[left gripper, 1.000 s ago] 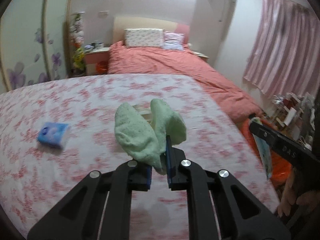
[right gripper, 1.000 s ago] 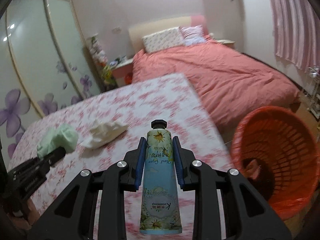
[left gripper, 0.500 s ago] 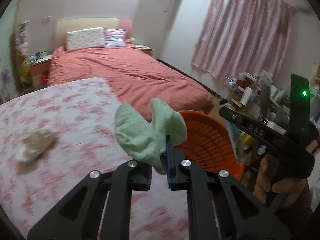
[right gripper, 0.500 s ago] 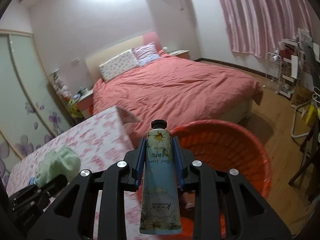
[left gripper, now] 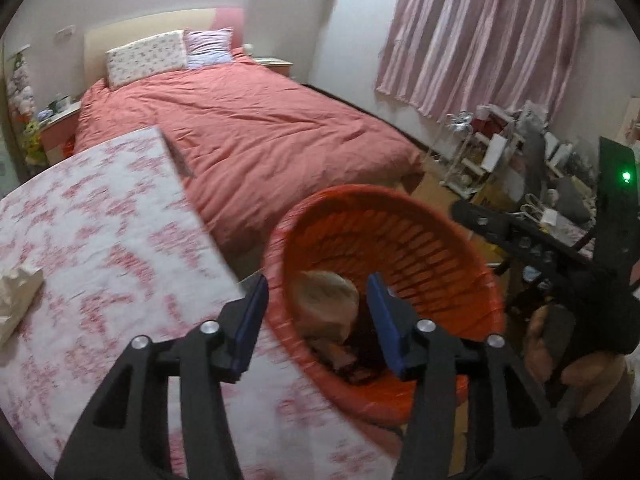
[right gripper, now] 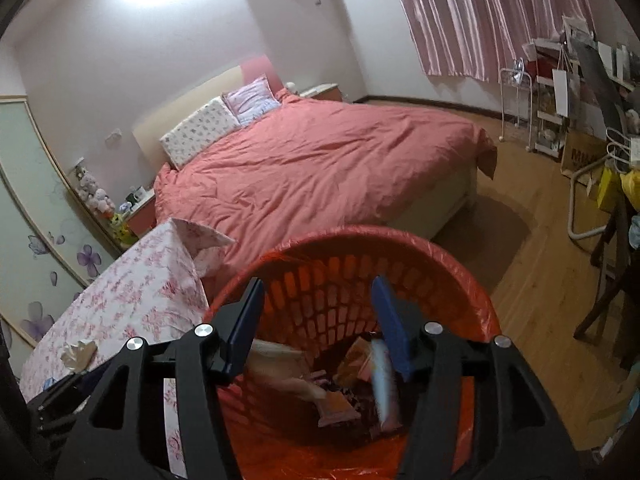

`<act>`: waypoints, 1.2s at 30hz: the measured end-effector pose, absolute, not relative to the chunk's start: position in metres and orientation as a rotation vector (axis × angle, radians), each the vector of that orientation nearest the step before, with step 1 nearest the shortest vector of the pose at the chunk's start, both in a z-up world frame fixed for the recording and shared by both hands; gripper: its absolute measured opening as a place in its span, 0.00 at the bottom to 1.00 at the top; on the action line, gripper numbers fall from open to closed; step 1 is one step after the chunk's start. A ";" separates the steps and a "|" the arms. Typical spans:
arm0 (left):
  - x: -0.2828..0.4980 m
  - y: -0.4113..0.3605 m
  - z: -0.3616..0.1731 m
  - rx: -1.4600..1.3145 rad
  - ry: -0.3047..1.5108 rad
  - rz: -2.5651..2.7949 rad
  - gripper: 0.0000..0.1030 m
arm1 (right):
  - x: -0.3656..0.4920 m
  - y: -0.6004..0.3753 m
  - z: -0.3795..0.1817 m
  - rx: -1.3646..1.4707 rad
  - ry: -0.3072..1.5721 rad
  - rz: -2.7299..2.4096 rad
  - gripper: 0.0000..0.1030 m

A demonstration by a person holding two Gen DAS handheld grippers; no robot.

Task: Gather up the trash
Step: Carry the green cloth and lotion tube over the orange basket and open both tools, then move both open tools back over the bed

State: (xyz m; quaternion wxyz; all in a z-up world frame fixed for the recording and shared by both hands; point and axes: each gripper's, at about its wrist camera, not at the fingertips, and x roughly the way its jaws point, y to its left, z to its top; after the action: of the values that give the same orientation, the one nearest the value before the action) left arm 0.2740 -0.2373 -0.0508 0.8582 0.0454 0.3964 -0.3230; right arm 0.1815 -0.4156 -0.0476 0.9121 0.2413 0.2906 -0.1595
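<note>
An orange plastic basket (left gripper: 400,208) lined with an orange bag stands beside the floral-clothed table (left gripper: 100,240). My left gripper (left gripper: 317,285) hangs over its near rim, jaws opening, nothing pressed between the blue pads. Below them a blurred pale lump (left gripper: 326,304) is dropping into the basket. My right gripper (right gripper: 318,284) is over the same basket (right gripper: 360,236), jaws opening and empty. The floral tube (right gripper: 384,384) is a falling blur just under them, above several wrappers at the bottom. A hand holds the right gripper (left gripper: 472,216) at the right of the left wrist view.
A crumpled white tissue (left gripper: 16,304) (right gripper: 78,354) lies on the table. Behind the basket is a bed with a coral quilt (left gripper: 248,128). Cluttered shelves (right gripper: 552,120) and a chair frame stand at the right on the wooden floor (right gripper: 540,300).
Both grippers swung right from the table to above the basket. The left let go of the green cloth and the right let go of the tube; both jaws now stand apart.
</note>
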 end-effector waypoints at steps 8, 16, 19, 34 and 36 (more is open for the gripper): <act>0.275 -0.146 -0.049 0.143 0.777 -0.461 0.71 | 0.188 -0.385 -0.041 0.427 0.629 -0.297 0.58; 0.288 -0.015 -0.052 0.072 0.794 -0.171 0.83 | 0.204 -0.310 -0.040 0.330 0.675 -0.165 0.58; 0.295 0.048 -0.052 0.033 0.798 -0.021 0.87 | 0.212 -0.278 -0.042 0.300 0.704 -0.097 0.59; 0.349 0.178 -0.082 0.004 0.897 0.249 0.96 | 0.237 -0.185 -0.055 0.210 0.804 0.064 0.60; 0.352 0.178 -0.085 -0.004 0.912 0.245 0.96 | 0.239 -0.180 -0.057 0.209 0.811 0.069 0.60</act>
State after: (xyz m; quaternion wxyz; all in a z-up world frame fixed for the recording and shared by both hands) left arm 0.3523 0.1785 -0.0847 0.8905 -0.0021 0.4394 0.1182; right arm 0.2389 -0.1805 -0.0566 0.9129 0.1015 0.3939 0.0334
